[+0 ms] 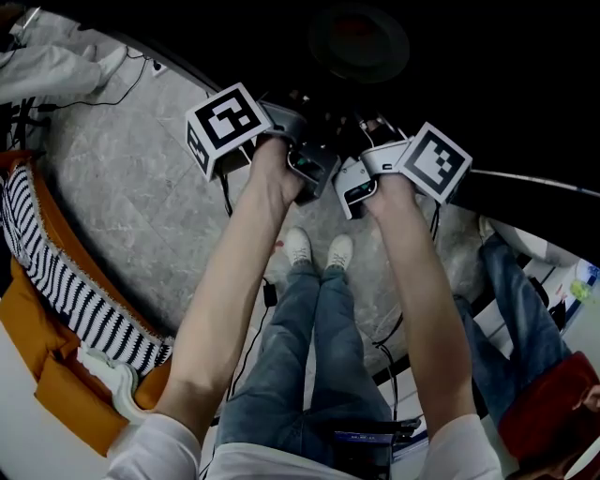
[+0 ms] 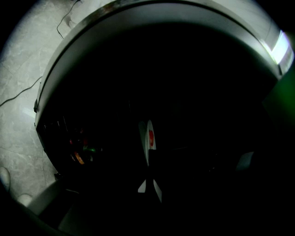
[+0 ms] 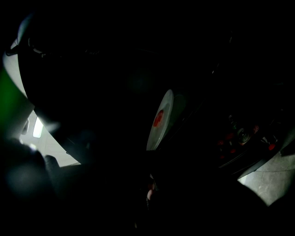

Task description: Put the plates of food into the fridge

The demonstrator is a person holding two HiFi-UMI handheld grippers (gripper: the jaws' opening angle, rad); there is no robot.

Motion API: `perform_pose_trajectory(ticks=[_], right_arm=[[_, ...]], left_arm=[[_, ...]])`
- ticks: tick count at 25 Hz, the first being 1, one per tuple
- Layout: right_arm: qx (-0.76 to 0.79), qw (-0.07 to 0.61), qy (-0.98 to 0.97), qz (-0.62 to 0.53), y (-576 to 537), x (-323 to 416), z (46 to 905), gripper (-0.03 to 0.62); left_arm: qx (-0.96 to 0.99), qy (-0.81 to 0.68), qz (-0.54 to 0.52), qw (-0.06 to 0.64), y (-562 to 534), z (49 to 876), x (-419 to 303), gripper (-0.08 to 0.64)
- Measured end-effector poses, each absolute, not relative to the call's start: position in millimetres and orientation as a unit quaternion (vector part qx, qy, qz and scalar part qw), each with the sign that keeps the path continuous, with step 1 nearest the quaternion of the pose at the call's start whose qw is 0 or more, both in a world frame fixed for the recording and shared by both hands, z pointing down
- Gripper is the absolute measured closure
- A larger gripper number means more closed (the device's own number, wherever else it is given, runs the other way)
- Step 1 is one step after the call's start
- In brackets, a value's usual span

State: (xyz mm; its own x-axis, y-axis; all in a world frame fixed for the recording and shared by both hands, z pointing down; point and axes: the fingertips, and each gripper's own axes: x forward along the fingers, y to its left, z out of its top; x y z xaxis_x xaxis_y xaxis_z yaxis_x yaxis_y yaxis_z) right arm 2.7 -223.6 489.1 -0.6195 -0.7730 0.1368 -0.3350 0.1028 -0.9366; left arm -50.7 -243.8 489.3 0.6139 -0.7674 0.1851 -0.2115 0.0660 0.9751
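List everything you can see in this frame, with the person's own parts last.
plate: one, white with red food, edge-on inside the dark fridge, held by both grippers.
fridge: one, dark interior, grey frame, straight ahead.
shelf items: red, green and orange, at the fridge's side; too dim to count.
floor: grey marble, below.
striped cloth: one, black and white, at left, over an orange cushion.
shoes: two, white, on the floor.
jeans: blue, on the person's legs.
left gripper: one, shut on the plate's rim.
right gripper: one, shut on the plate's rim.
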Motion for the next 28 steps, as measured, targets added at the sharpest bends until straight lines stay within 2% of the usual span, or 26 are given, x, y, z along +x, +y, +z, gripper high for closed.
perform_pose_trajectory(ticks=[11, 28], right_arm=[[-0.398, 0.211, 0.715, -0.534, -218.4, 8.2, 484.8, 0.583], [-0.381, 0.186, 0.716, -0.555, -204.0, -7.0, 492.3, 0.583]], left_arm=[[0.644, -0.379, -0.223, 0.627, -223.5, 492.3, -54.3, 0.54], [0.633, -0.396, -0.214, 0.63, -218.0, 501.1, -58.1, 0.554]])
